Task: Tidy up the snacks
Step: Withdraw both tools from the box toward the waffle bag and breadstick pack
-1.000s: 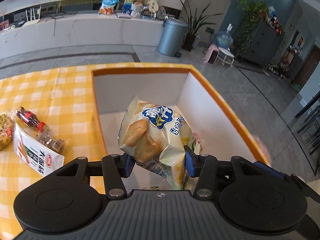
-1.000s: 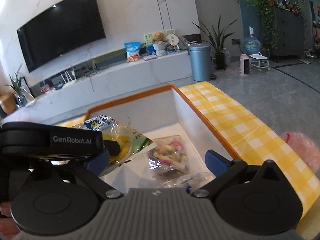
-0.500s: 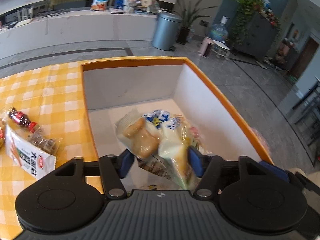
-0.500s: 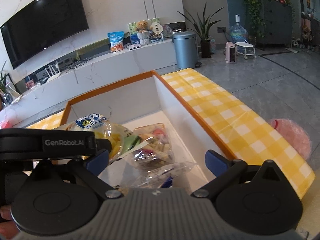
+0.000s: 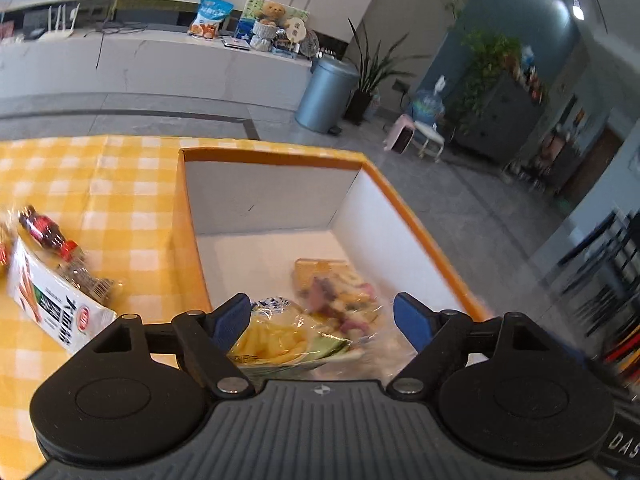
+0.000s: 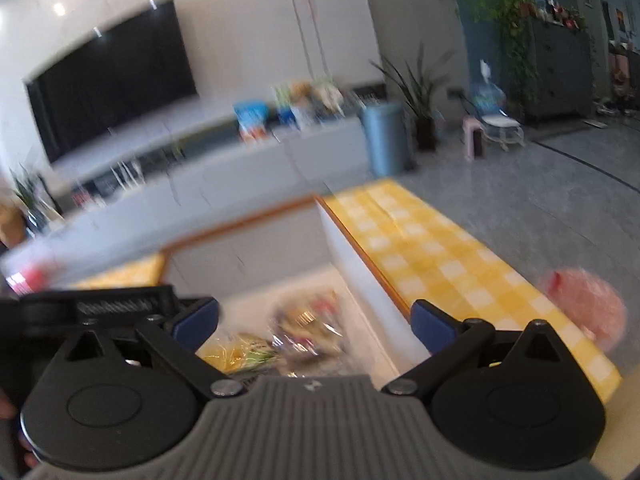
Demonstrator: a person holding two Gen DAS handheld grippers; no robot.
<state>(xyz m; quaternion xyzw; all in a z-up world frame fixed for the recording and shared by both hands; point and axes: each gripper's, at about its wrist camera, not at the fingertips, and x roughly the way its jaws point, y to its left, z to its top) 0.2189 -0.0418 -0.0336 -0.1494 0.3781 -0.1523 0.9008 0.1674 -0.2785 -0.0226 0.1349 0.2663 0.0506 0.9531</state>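
Two snack bags (image 5: 304,320) lying in orange-rimmed box (image 5: 408,216), six o'clock end. Left gripper (image 5: 320,316) jaws opening, bag released below; right gripper (image 6: 316,316) spread, empty. Light, crinkly, slippery; pinch at seam.

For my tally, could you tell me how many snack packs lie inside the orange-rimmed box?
2: a yellow chip bag at the near end, and a clear mixed-snack pack just beyond it. Others may be hidden beneath.

The right wrist view is smeared by motion, so the snack packets (image 6: 308,328) in the box (image 6: 360,280) cannot be read, while the left gripper (image 5: 322,318) hides the near end of the yellow chip bag (image 5: 280,340).
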